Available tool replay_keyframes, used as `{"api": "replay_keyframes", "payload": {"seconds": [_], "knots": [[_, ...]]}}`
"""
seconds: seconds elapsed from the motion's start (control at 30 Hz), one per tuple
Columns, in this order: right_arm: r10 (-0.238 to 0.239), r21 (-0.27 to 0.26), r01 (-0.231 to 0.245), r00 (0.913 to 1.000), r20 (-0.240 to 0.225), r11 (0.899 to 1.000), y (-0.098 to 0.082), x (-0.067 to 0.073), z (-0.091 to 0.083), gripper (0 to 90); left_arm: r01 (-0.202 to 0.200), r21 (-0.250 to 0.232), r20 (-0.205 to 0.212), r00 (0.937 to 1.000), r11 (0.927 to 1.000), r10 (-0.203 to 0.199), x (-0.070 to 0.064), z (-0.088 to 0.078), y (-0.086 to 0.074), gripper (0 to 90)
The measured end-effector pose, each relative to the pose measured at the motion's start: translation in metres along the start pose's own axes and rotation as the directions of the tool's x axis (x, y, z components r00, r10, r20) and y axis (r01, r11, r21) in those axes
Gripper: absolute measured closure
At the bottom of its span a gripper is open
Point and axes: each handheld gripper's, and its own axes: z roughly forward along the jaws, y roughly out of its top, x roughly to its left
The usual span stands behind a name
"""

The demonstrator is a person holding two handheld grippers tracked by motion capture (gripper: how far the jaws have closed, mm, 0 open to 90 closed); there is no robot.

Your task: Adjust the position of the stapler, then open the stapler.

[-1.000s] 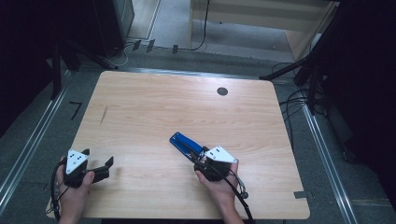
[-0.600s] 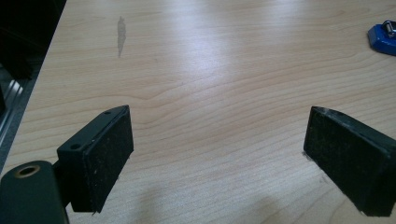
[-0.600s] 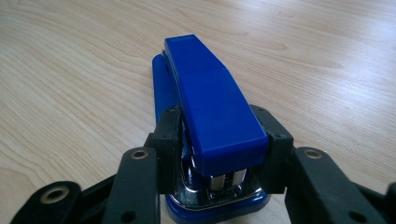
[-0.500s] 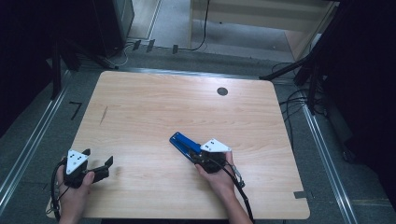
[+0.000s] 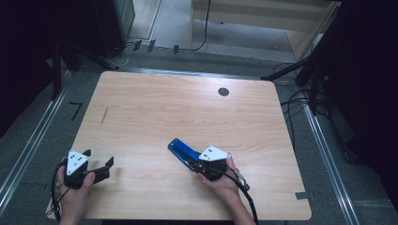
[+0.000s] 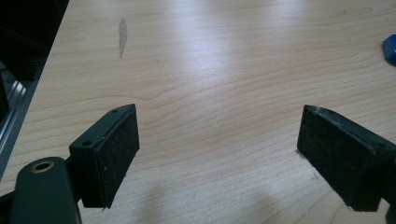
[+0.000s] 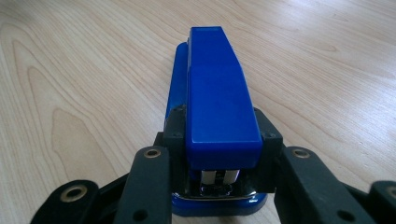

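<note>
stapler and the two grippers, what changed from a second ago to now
The right gripper has just been closing its jaws, and they now clamp the rear end of the blue stapler, one on each side; the stapler lies where it lay on the table. The left gripper stayed put near the table's left front corner, jaws wide apart with nothing between them.

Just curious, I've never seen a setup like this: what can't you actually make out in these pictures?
- Blue stapler: in the right gripper view, its rear sides are covered by the right gripper.
- Stapler's rear in the high view: hidden under the gripper's grey plate.
- Small dark round spot on the table: too small to identify.
- Left gripper: the stapler is cut off by the right edge.
</note>
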Motion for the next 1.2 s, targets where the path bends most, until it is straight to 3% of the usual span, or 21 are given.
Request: {"api": "replay_keyframes", "payload": {"seconds": [0.07,0.1,0.13,0.2,0.27,0.57,0.67,0.87,0.97,1.03,1.07,1.2], "knots": [[0.021,-0.017,-0.021,0.9998,0.006,1.000,-0.001,0.000,0.000,66.6,-0.001,0.000,-0.001,1.0000,1.0000,0.001,0.000,0.000,0.000,13.1],[0.019,-0.031,-0.019,0.9997,0.012,0.999,-0.002,0.001,0.000,59.6,-0.002,0.001,-0.001,1.0000,1.0000,0.002,0.000,0.000,0.000,13.1],[0.019,-0.031,-0.019,0.9997,0.012,0.999,-0.002,0.001,0.000,59.6,-0.002,-0.001,0.000,1.0000,1.0000,0.002,0.000,0.000,0.000,13.1],[0.036,-0.046,-0.036,0.9994,0.001,0.998,0.000,0.002,-0.004,45.8,-0.001,-0.001,0.000,1.0000,1.0000,0.001,0.000,0.000,0.000,13.1],[0.038,-0.059,-0.038,0.9992,0.008,0.998,0.002,0.003,-0.010,40.8,-0.002,0.000,0.000,1.0000,1.0000,0.002,0.000,0.000,0.000,13.1],[0.076,-0.086,-0.076,0.9971,-0.003,0.993,0.001,-0.001,-0.036,39.8,0.007,-0.008,0.003,1.0000,0.9999,-0.007,0.000,-0.001,0.000,13.5],[0.109,-0.101,-0.110,0.9939,-0.011,0.989,-0.003,-0.002,-0.043,39.6,0.004,-0.015,0.014,0.9999,0.9999,-0.004,0.001,-0.002,-0.001,14.3],[0.144,-0.124,-0.143,0.9895,0.006,0.982,-0.009,-0.004,-0.054,41.7,0.012,-0.030,0.030,0.9995,0.9995,-0.011,0.001,-0.004,0.001,15.3],[0.157,-0.131,-0.152,0.9873,0.027,0.980,-0.013,-0.003,-0.060,44.1,0.012,-0.018,0.061,0.9981,0.9998,-0.011,0.001,-0.003,0.003,15.7],[0.161,-0.130,-0.156,0.9866,0.027,0.979,-0.015,-0.003,-0.061,45.5,0.052,-0.031,0.116,0.9921,0.9982,-0.048,-0.001,-0.004,0.006,17.4],[0.161,-0.130,-0.156,0.9866,0.027,0.979,-0.015,-0.003,-0.061,45.5,0.051,-0.039,0.120,0.9917,0.9979,-0.046,-0.004,-0.004,0.008,17.4],[0.169,-0.121,-0.164,0.9853,0.029,0.979,-0.018,-0.003,-0.059,48.3,0.038,-0.061,0.156,0.9874,0.9974,-0.028,-0.023,-0.003,0.016,35.4]]}}
